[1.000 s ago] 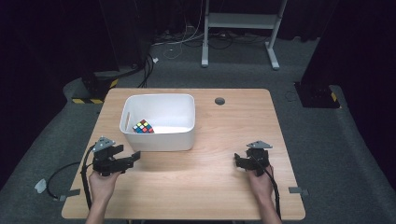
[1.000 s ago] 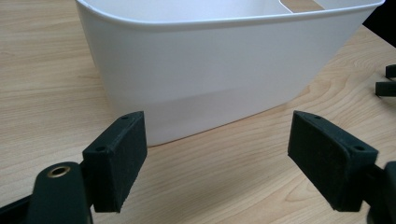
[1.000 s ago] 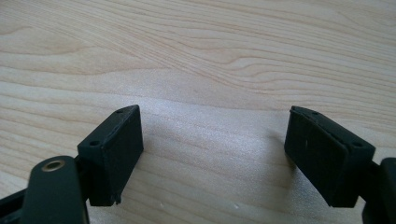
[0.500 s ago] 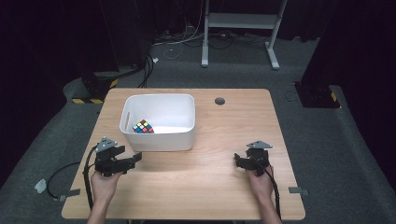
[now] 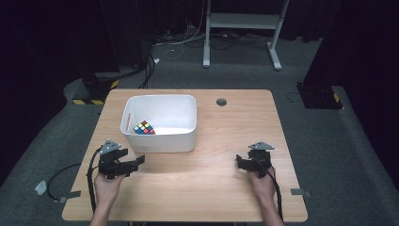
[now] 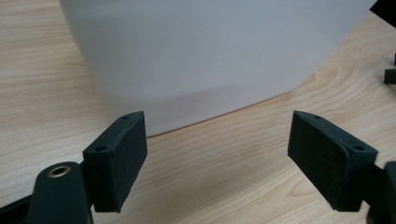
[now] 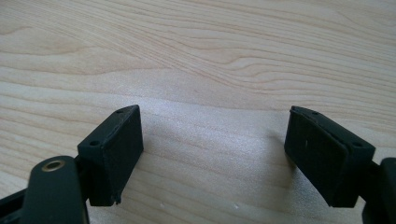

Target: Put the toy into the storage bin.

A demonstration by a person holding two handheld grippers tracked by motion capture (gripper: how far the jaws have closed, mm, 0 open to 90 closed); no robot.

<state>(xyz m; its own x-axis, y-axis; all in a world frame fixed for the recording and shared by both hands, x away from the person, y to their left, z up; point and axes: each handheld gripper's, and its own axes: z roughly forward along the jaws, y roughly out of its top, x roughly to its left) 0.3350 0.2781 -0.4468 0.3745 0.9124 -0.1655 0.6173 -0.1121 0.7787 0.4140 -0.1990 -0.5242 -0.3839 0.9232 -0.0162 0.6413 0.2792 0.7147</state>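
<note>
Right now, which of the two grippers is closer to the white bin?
The left gripper. Its open jaws sit just in front of the white bin's near wall, while the right gripper rests over bare table far off to the side.

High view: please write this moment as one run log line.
left gripper: open, near white bin | right gripper: open, over bare table | puzzle cube: inside bin

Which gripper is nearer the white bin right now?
Left. The left gripper sits just in front of the white bin, apart from it; the right gripper rests farther off to the bin's right.
</note>
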